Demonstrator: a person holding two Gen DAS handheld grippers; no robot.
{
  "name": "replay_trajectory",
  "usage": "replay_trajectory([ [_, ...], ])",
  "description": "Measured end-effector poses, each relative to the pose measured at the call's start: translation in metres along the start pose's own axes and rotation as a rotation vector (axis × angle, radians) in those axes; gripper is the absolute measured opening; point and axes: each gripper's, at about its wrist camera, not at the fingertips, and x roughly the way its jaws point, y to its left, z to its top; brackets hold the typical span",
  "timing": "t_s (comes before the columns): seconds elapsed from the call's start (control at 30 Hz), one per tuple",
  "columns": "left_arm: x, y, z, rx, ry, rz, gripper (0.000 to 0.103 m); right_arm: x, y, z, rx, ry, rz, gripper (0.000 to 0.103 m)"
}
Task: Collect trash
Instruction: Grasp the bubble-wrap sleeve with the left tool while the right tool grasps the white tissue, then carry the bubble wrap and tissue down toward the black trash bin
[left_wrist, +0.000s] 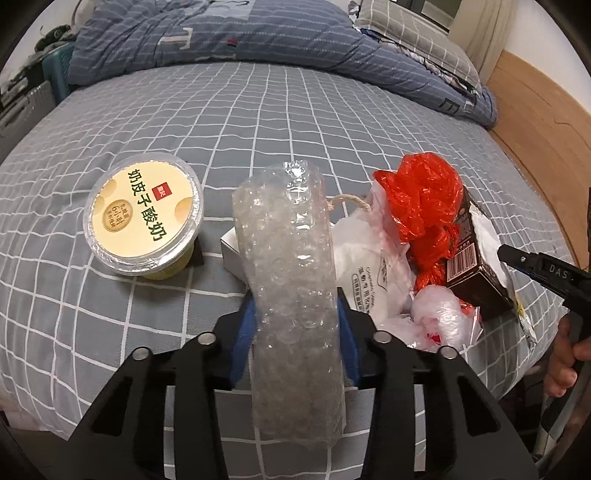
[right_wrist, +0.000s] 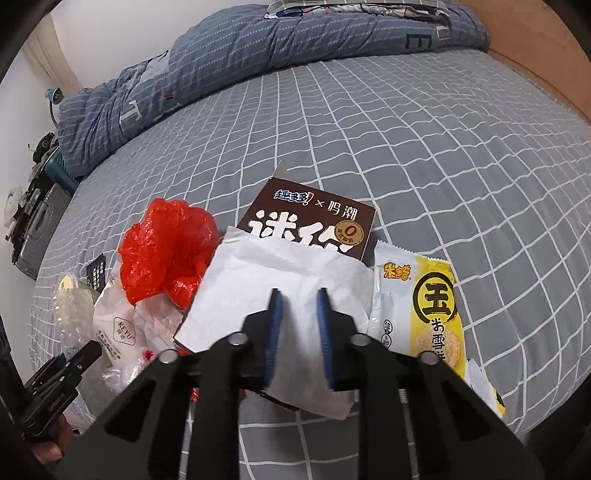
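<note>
Trash heaped on bed (left_wrist: 258, 122): bubble wrap (left_wrist: 291, 280) clamped between left gripper (left_wrist: 295, 314) fingers; white paper (right_wrist: 280, 280) pinched by right gripper (right_wrist: 298, 314) fingers, narrow. Red bag (right_wrist: 170, 247) left of brown box (right_wrist: 314, 218).

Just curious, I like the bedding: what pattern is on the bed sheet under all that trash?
Grey bed sheet with a white grid of squares, clearest in the right wrist view.

"奶皮子酸奶" on yogurt cup lid (left_wrist: 144, 212), "KEYU" (perhaps) on white bag (right_wrist: 118, 332)
</note>
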Motion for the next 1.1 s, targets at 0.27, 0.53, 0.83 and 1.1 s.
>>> replay_trajectory([
  [0.27, -0.001, 0.002, -0.001, -0.003, 0.001, -0.007, 0.028, 0.000, -0.012, 0.001, 0.053, 0.008, 0.033, 0.002],
  [0.53, -0.010, 0.004, 0.000, -0.005, -0.015, -0.016, 0.023, -0.016, -0.009, 0.003, 0.051, -0.029, 0.054, 0.002],
  [0.83, -0.043, -0.001, 0.003, 0.012, -0.089, -0.030, 0.022, -0.042, 0.004, 0.003, 0.006, -0.093, 0.047, 0.002],
  [1.1, -0.076, -0.010, 0.003, 0.036, -0.133, -0.026, 0.022, -0.083, 0.028, -0.003, -0.064, -0.166, 0.051, 0.002],
])
